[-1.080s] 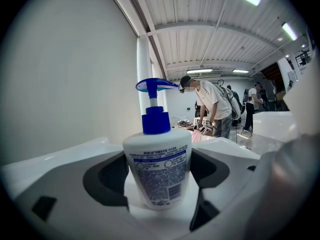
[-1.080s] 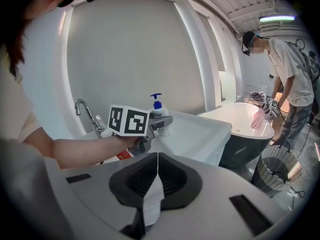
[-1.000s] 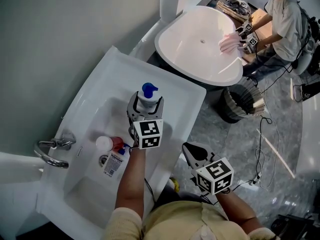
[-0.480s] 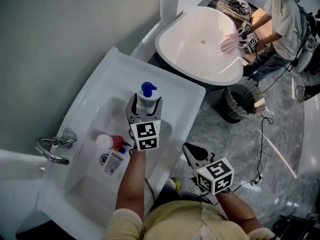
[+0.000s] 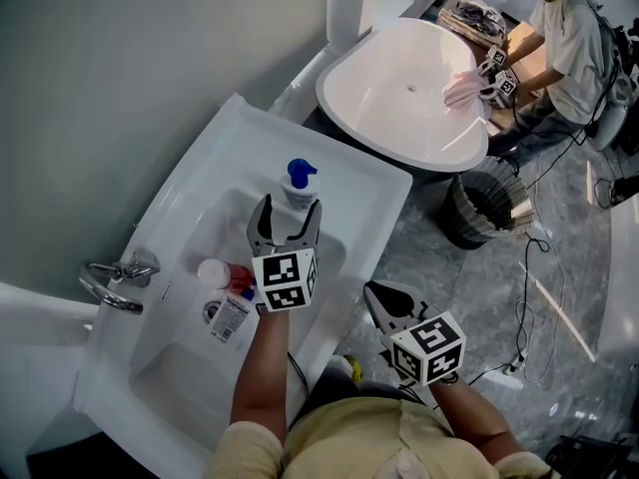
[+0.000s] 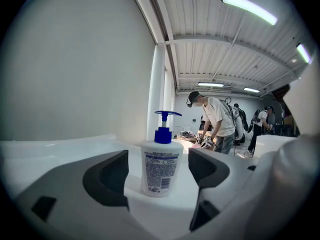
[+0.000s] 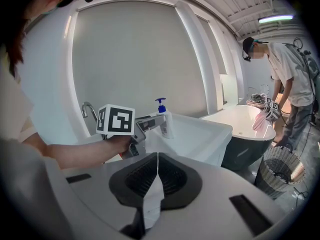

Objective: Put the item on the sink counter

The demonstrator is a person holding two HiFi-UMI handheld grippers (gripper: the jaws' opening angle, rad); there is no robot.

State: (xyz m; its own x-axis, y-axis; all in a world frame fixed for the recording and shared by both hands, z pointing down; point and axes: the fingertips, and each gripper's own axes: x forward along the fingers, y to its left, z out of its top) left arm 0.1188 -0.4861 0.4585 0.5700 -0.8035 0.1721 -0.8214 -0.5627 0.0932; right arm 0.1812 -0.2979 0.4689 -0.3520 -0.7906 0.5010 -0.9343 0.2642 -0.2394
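A white pump bottle point(image 5: 300, 190) with a blue pump stands upright on the white sink counter point(image 5: 371, 200), at the far rim of the basin. My left gripper point(image 5: 288, 214) is open just behind it. In the left gripper view the pump bottle point(image 6: 160, 166) stands between the two jaws with a gap on each side, touching neither. My right gripper point(image 5: 378, 293) hangs shut and empty over the floor beside the counter; the right gripper view shows its jaws point(image 7: 157, 157) pressed together, with the bottle point(image 7: 164, 122) far off.
A white bottle with a red cap point(image 5: 228, 295) lies in the basin near the drain. The chrome faucet point(image 5: 115, 282) is at the left. A white bathtub point(image 5: 399, 98), a wire basket point(image 5: 484, 208) and a person point(image 5: 564, 38) working at the tub lie beyond.
My left gripper has drawn back a little toward me, and the pump bottle now stands free of the jaws. The right gripper has stayed put.
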